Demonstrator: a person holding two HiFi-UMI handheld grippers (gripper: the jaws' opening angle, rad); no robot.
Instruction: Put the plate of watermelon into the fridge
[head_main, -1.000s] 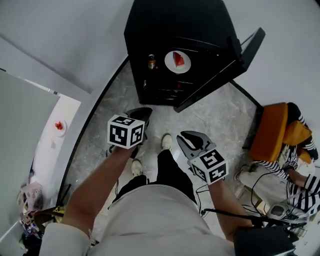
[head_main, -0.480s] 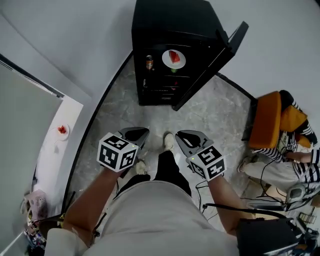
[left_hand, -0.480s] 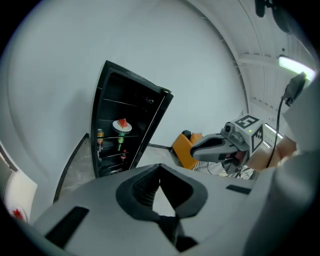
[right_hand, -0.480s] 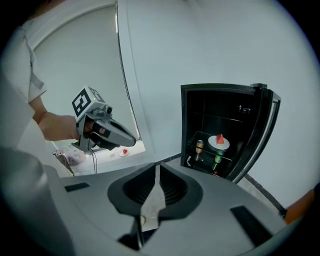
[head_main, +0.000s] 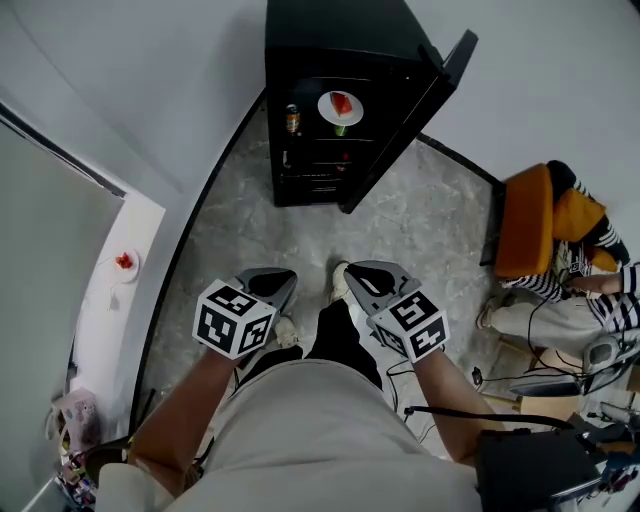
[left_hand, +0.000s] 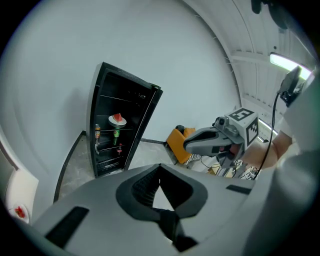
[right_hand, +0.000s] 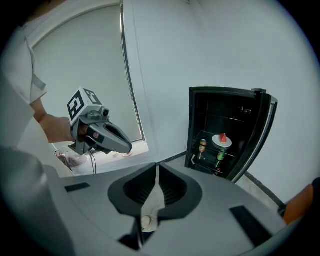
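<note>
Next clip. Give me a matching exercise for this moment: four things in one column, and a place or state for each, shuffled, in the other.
Things
1. plate of watermelon
2. fridge door
3. left hand-held gripper
4. small plate with something red

Place or state
A. jaws together, nothing between them
B. on the white ledge at the left of the head view
C. inside the fridge
D. swung open

Pairs: 1-C, 2-D, 3-A, 4-B
</note>
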